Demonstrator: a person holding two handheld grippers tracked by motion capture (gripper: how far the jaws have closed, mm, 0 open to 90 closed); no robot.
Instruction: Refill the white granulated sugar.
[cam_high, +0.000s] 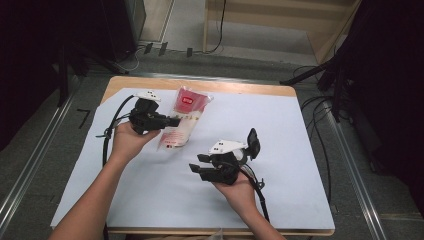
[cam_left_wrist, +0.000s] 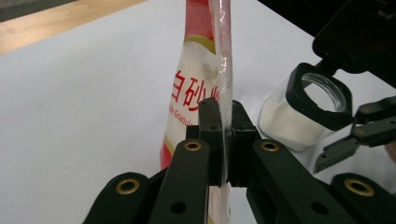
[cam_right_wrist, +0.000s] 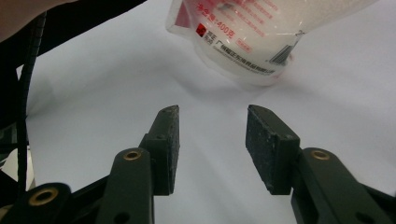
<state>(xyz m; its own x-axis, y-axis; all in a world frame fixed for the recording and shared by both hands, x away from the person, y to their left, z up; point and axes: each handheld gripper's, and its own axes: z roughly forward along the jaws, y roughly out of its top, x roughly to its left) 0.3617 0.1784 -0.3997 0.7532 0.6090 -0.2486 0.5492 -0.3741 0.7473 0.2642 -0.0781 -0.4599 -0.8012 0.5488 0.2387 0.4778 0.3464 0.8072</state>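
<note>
A clear plastic bag of white sugar (cam_high: 184, 120) with a red top and red lettering lies tilted on the white sheet, its bottom end resting down. My left gripper (cam_high: 174, 121) is shut on the bag's side seam; in the left gripper view the pads (cam_left_wrist: 210, 126) pinch the thin sealed edge of the bag (cam_left_wrist: 196, 88). My right gripper (cam_high: 196, 163) hovers low over the sheet to the right of the bag, its jaws open and pointing at it with nothing between them. In the right gripper view (cam_right_wrist: 212, 135) the bag's bottom end (cam_right_wrist: 243, 37) lies just ahead.
A glass jar of white powder (cam_left_wrist: 299, 112) with its black flip lid (cam_high: 253, 142) swung open stands just behind my right gripper. A white sheet (cam_high: 280, 125) covers the wooden table (cam_high: 200, 84). Cables and dark stands surround the table on the floor.
</note>
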